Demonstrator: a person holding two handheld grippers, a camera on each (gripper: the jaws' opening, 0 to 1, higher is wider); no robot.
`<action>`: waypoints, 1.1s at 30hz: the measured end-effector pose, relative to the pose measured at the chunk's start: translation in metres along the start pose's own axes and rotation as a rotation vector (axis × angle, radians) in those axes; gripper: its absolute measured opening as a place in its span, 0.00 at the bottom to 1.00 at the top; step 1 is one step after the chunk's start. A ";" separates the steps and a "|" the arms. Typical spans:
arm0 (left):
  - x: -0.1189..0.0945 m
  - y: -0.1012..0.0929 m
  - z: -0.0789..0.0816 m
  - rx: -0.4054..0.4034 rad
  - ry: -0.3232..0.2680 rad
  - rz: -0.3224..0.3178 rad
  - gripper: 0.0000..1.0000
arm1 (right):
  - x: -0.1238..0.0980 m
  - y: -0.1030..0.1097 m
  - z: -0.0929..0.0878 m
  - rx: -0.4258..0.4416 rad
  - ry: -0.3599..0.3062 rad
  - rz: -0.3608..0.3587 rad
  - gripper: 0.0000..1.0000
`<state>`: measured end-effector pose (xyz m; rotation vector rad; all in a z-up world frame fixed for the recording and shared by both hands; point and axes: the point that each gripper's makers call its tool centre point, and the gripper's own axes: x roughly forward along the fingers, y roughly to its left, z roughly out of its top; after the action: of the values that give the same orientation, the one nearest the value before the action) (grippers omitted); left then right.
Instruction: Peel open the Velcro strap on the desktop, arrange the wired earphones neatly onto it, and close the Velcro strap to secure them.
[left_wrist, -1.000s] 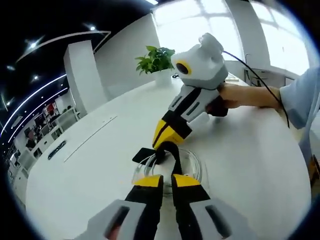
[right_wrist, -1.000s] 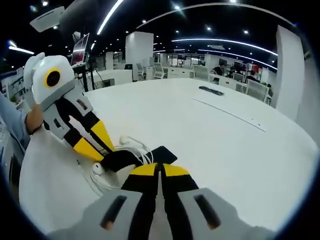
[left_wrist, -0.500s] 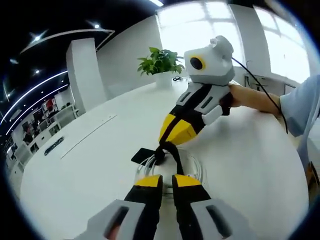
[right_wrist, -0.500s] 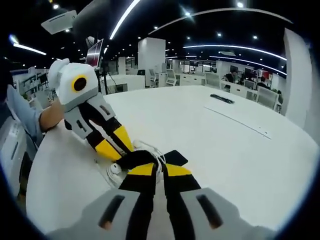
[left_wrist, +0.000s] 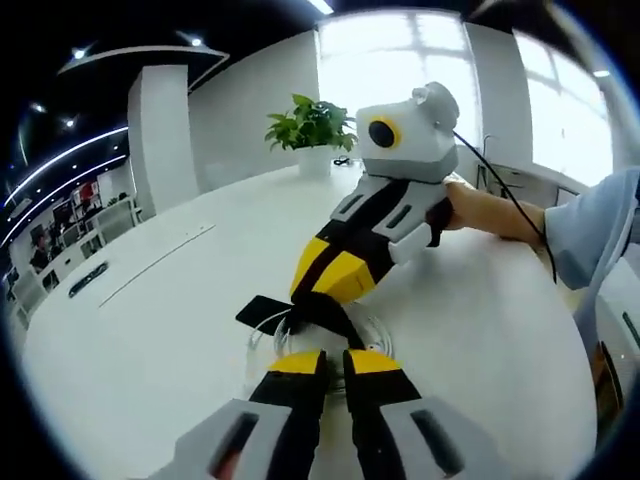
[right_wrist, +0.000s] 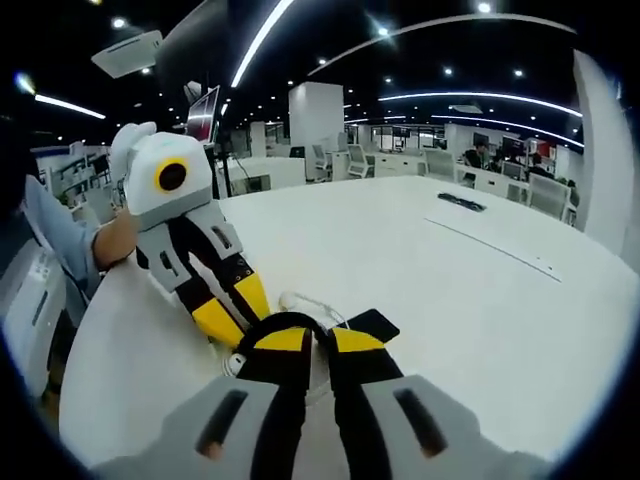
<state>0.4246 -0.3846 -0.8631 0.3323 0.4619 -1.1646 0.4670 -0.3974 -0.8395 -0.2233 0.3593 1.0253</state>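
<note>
A coil of white wired earphones (left_wrist: 386, 335) lies on the white table (left_wrist: 180, 340). Over it arches a black Velcro strap (left_wrist: 262, 311), one end flat on the table. In the left gripper view my left gripper (left_wrist: 333, 358) is shut, with the strap's raised end running in between its yellow tips. My right gripper (left_wrist: 316, 292) reaches in from the right and pinches the strap just beyond. In the right gripper view the strap (right_wrist: 372, 325) loops over the earphones (right_wrist: 300, 301), from my right gripper (right_wrist: 319, 341) to my left gripper (right_wrist: 236, 326).
A potted plant (left_wrist: 311, 122) stands at the table's far side. A dark flat object (left_wrist: 86, 281) lies at the far left, also seen as a dark object (right_wrist: 462, 202). A person's hand (left_wrist: 482, 211) and sleeve (left_wrist: 590, 225) hold the right gripper. Office desks fill the background.
Both cameras have shifted. The right gripper has tilted lower and closer over the strap, and the strap's arch over the earphone coil has flattened and drawn nearer my left jaws.
</note>
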 end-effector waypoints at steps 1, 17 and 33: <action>0.000 -0.001 0.000 -0.001 -0.001 -0.005 0.12 | 0.001 0.000 0.000 0.012 -0.003 -0.003 0.09; 0.000 -0.008 0.002 0.004 -0.002 -0.030 0.11 | 0.004 0.002 0.004 0.080 -0.049 0.009 0.08; 0.001 -0.010 0.001 0.019 0.000 -0.030 0.11 | 0.005 -0.006 0.010 0.109 -0.084 -0.028 0.07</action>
<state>0.4161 -0.3895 -0.8631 0.3425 0.4579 -1.1987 0.4766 -0.3930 -0.8318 -0.0871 0.3341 0.9810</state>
